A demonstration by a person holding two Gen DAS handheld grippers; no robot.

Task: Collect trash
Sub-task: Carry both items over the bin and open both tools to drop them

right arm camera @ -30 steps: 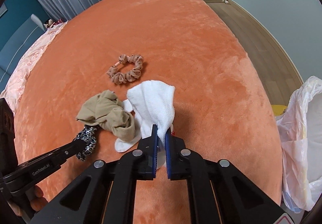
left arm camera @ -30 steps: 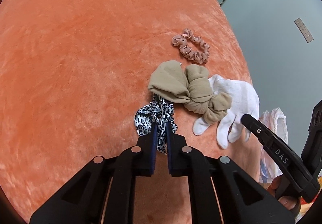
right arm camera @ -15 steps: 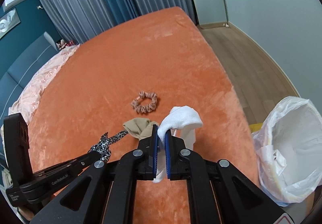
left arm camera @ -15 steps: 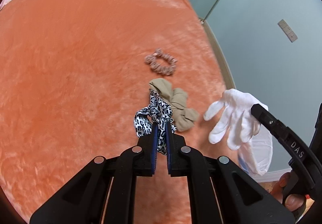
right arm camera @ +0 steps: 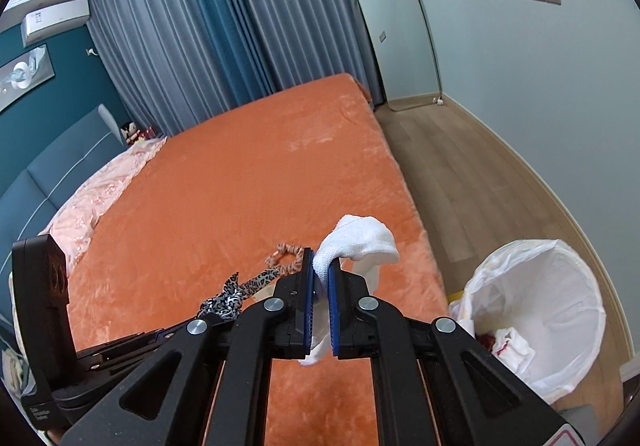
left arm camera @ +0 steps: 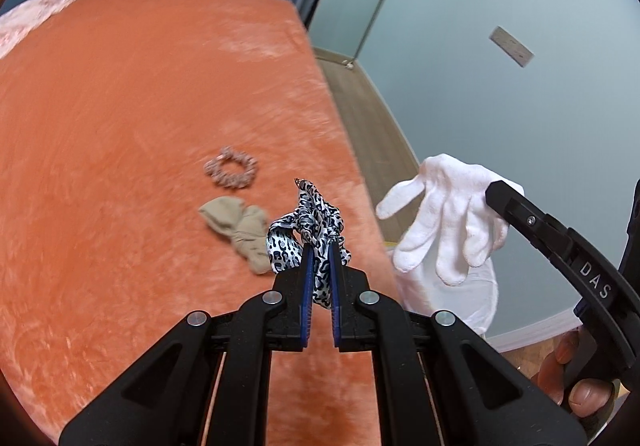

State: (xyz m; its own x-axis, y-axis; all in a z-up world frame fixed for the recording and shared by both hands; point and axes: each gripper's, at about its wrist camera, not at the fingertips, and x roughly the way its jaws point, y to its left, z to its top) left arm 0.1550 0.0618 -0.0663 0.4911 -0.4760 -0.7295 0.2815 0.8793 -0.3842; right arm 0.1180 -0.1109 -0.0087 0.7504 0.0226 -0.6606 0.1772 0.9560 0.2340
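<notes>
Mid-task: left gripper (left arm camera: 319,258) jaws were clamped on the scarf (left arm camera: 304,224) and right gripper (right arm camera: 320,278) jaws on the glove (right arm camera: 356,240), both clear of the bed (right arm camera: 240,181); the bin (right arm camera: 560,286) lay right of the right jaws, while a scrunchie (left arm camera: 231,173) and sock (left arm camera: 236,224) remained beyond the left jaws.

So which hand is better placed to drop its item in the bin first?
Right: its tongs hold the white glove on the side nearest the lined bin; the left tongs' leopard scrunchie hangs over the bed.

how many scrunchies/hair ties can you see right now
2. A leopard-print scrunchie is clamped in the left gripper, lifted off the bed. A pink scrunchie lies on the orange blanket past the beige cloth. Others may be hidden.
</notes>
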